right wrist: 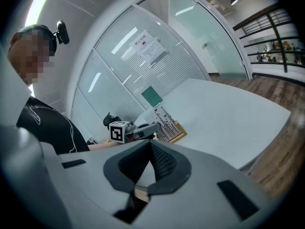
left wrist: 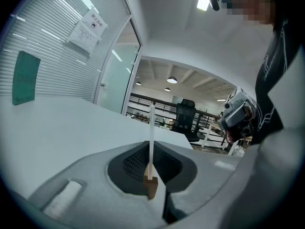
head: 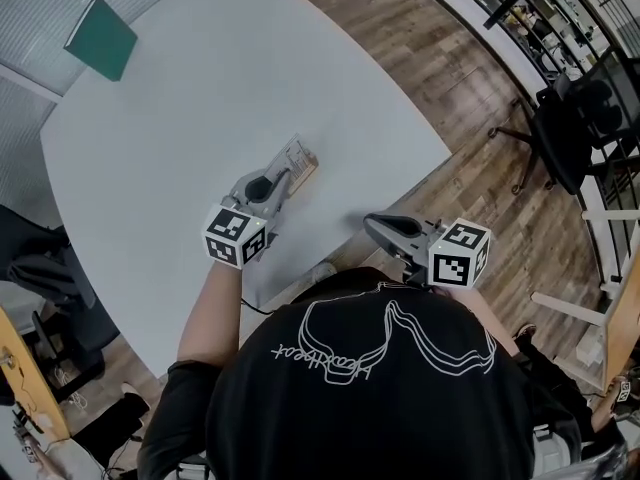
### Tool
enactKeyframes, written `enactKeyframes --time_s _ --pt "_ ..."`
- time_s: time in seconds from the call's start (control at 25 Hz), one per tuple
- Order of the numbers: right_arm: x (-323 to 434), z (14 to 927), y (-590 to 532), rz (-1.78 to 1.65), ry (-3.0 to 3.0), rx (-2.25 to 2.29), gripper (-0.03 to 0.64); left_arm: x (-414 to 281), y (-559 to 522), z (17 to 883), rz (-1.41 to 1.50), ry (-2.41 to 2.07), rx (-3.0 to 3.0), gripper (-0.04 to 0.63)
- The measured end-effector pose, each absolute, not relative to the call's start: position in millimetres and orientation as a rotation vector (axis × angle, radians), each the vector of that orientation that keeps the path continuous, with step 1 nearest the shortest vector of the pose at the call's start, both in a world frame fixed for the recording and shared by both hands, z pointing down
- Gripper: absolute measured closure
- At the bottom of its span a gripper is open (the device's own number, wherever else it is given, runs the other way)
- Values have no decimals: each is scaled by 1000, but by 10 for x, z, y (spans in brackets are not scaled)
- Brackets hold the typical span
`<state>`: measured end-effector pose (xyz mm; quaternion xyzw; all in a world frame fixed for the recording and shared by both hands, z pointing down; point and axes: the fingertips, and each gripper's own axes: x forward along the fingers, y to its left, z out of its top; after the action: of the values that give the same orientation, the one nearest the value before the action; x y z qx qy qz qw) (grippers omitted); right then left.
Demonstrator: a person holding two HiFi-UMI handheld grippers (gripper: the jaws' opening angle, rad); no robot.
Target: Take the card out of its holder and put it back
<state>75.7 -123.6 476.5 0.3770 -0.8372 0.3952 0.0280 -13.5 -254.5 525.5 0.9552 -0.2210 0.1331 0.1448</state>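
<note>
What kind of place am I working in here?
Most likely an office meeting room: a big white table, a glass wall with blinds behind it, and a black office chair nearby.

Matt smooth tbl [head: 200, 98], bare wood holder [left wrist: 150, 187], smooth white card [left wrist: 151, 128], slightly glossy wood-plank floor [head: 450, 78]

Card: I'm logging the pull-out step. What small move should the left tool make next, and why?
Probably draw the left tool straight up. It is shut on the card, which stands edge-on between its jaws with its foot seated in the wooden holder, so a pull along the slot should free it.
</note>
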Motion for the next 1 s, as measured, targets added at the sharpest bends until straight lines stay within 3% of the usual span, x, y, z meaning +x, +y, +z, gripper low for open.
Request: enactKeyframes --time_s 1.0 --pt "844 4367 -923 1056 -2675 1257 609 -388 -2263 4364 199 -918 2782 569"
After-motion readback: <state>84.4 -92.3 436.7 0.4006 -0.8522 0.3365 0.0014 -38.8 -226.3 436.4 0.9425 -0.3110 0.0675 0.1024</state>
